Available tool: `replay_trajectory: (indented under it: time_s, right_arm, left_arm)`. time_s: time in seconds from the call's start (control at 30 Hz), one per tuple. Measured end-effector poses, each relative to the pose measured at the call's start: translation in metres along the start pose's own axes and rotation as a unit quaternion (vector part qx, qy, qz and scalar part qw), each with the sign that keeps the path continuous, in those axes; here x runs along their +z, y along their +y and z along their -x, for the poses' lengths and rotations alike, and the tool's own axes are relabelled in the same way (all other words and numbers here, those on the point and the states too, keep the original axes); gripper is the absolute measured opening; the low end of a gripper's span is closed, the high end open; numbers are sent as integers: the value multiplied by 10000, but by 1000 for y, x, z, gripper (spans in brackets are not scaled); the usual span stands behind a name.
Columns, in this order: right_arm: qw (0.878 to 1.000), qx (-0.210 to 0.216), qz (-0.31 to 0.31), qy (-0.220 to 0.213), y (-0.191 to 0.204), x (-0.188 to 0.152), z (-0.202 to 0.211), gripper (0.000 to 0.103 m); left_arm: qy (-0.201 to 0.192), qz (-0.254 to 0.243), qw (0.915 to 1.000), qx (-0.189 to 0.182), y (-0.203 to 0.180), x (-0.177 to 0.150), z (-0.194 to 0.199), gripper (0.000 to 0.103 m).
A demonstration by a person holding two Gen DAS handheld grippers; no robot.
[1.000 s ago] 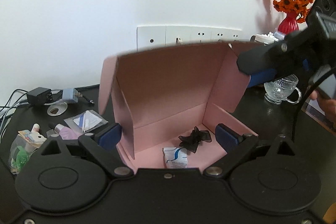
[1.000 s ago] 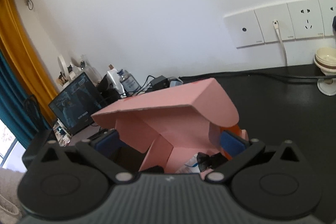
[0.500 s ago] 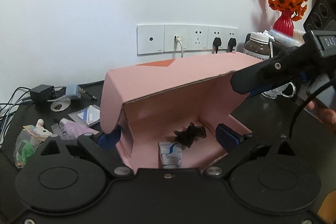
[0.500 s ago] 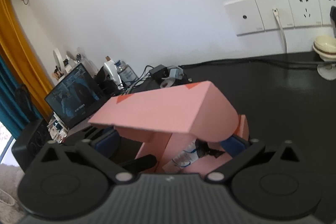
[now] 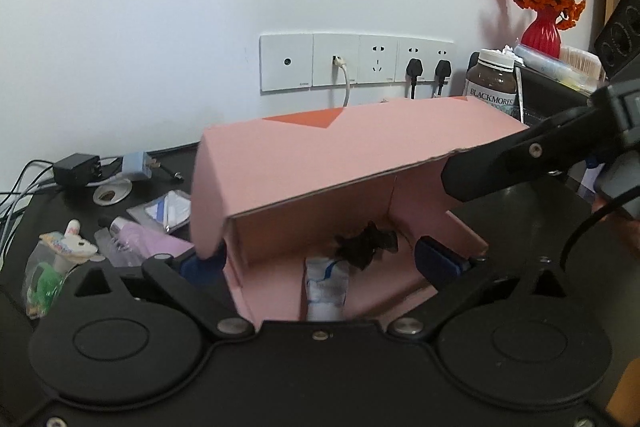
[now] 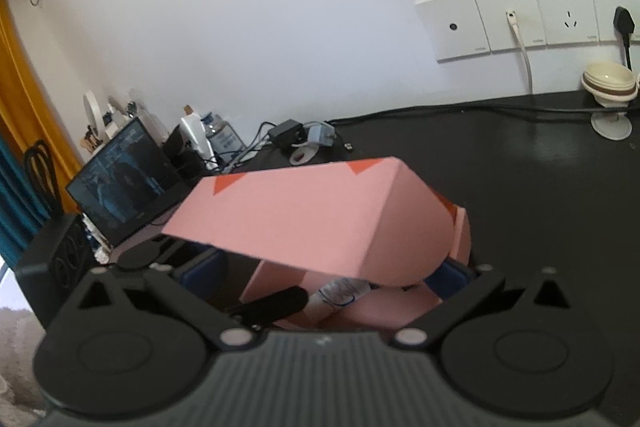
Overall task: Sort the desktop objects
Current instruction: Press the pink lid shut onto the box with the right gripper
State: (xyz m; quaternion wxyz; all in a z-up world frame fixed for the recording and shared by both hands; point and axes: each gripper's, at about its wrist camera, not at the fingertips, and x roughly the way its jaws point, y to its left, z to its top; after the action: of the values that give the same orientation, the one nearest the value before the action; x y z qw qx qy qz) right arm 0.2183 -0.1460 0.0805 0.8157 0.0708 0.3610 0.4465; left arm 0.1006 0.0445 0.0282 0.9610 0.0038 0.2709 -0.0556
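A pink cardboard box (image 5: 352,163) with orange triangle marks stands on the matt black table (image 6: 540,195), toward its front edge. Its matt, flat-panelled lid tilts forward over the open body, half lowered, with the raw corrugated edge showing along the lid's front. Inside on the pink floor lie a small white packet with blue print (image 5: 326,287) and, just behind and touching it, a crumpled black fabric piece (image 5: 366,247).

The left gripper (image 5: 320,261) straddles the box front with its blue-padded fingers either side; its jaws are opening to their widest, the box between them but the pads not pressing it. The right gripper (image 6: 324,275) also stands wide, one blue pad either side of the box's near end, below the lid; from the left wrist view one of its black fingers reaches in against the lid's right front corner. Whether it touches the cardboard cannot be told.

Along the left edge of the table lie a clear bag with a green item (image 5: 44,275), a glossy lilac tube (image 5: 140,239) and a flat clear sachet (image 5: 164,211), with a black adapter (image 5: 76,169) and cables behind. At the back right corner stand a brown glass jar (image 5: 494,83) and a ribbed red vase of orange flowers (image 5: 540,31).
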Motion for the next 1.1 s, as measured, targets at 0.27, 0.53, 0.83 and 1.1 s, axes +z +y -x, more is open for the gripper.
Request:
replay_trajectory:
  time_s: [0.27, 0.53, 0.83, 1.1]
  right_arm:
    - [9998, -146, -23, 107, 1, -9, 0, 102]
    - [9995, -292, -6, 107, 7, -19, 5, 102]
    - [9984, -545, 64, 103, 13, -34, 14, 102]
    - [9974, -715, -43, 71, 9, -43, 18, 102]
  left_arm:
    - [-30, 191, 9998, 36, 10, -12, 29, 102]
    - [-116, 354, 9993, 83, 17, -18, 54, 102]
    - [-32, 547, 9983, 204, 26, -29, 69, 102]
    - [-15, 659, 9971, 369, 33, -36, 79, 102]
